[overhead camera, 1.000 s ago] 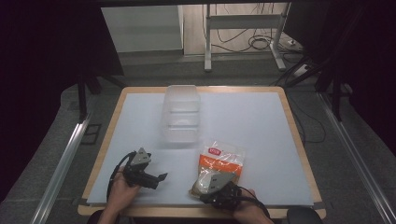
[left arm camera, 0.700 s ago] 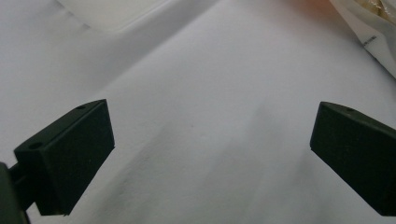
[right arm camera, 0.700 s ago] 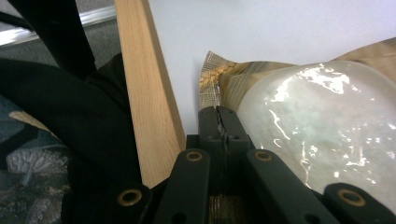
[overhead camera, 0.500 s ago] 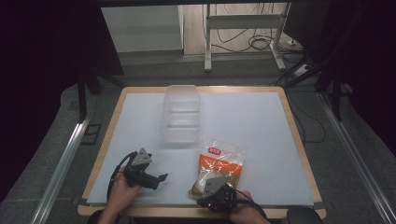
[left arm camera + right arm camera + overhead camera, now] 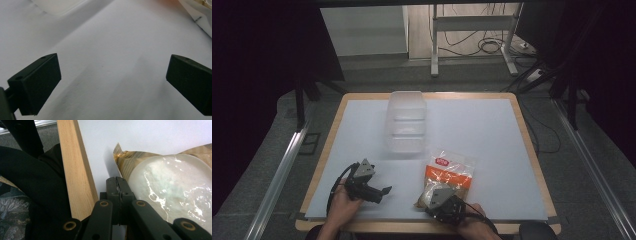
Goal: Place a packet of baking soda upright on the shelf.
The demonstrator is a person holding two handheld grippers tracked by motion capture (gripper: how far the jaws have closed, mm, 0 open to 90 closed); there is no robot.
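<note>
White table top (image 5: 492,130) with wooden rim, clear plastic container (image 5: 405,121) toward the far edge, grey floor, cables (image 5: 492,46), metal stand legs (image 5: 434,45) behind.

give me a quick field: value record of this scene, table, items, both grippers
table: white top with a wooden rim
container: clear plastic container, far centre, nothing visible inside
bag: snack bag, near right, lying flat
left gripper: left gripper, jaws wide apart over bare table, holding nothing
right gripper: right gripper, jaws together at the bag's near edge; whether it pinches the bag is unclear
</note>
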